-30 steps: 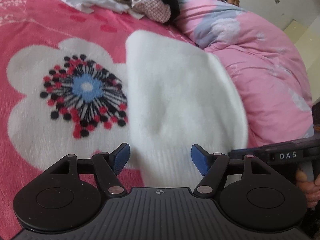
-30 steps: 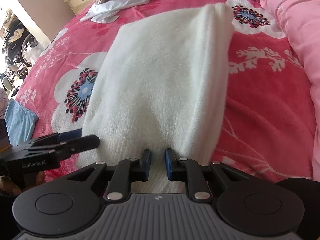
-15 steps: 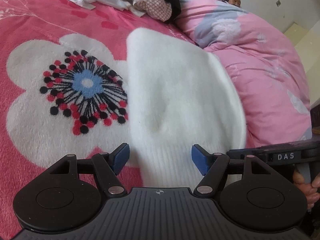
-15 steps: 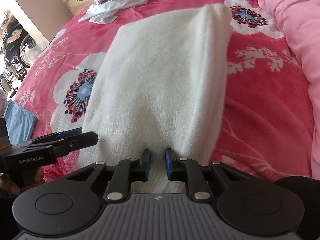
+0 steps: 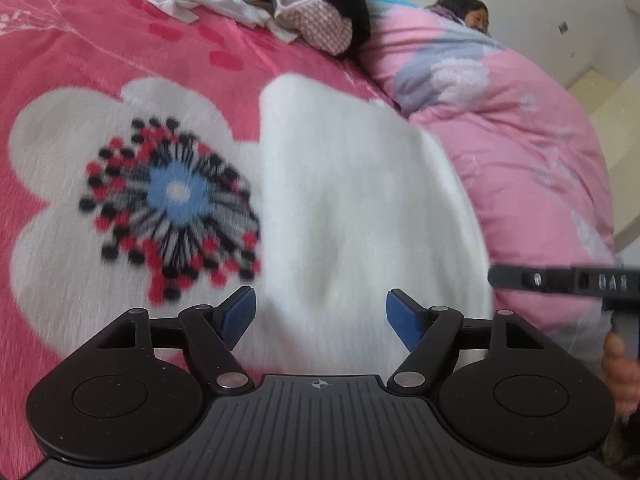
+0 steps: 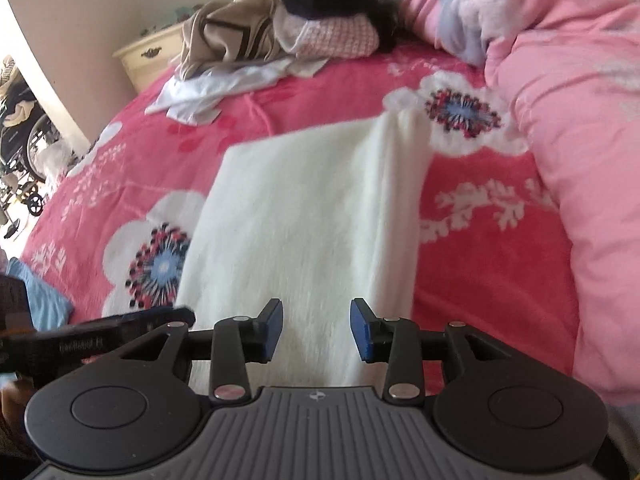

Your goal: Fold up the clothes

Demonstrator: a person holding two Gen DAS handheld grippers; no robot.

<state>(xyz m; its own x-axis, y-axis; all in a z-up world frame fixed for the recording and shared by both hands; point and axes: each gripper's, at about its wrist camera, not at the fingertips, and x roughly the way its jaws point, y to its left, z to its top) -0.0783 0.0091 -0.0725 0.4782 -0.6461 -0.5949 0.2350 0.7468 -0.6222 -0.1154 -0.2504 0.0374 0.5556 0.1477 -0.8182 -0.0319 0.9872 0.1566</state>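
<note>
In the left wrist view, the white fleece garment (image 5: 360,208) is seen laid flat on the pink flowered bed cover (image 5: 80,40), already folded into a long strip running from near to far, with the pink quilt (image 5: 520,152) on its right. The left tool (image 5: 320,314) is held wide open over the near hem, its jaws having just been opening a little further; nothing is gripped. The right tool (image 5: 560,280) is glimpsed at the right edge.

In the right wrist view, the same garment (image 6: 304,208) is shown as a tidy rectangle, with doubled layers visible along its right edge. The right tool (image 6: 316,328) is parted over the near end, its jaws having just been opening; cloth lies beneath them but is not pinched. The lengthwise folds are judged done; a crosswise fold probably remains. Far off, a heap of unfolded clothes (image 6: 260,48) is left waiting.
</note>
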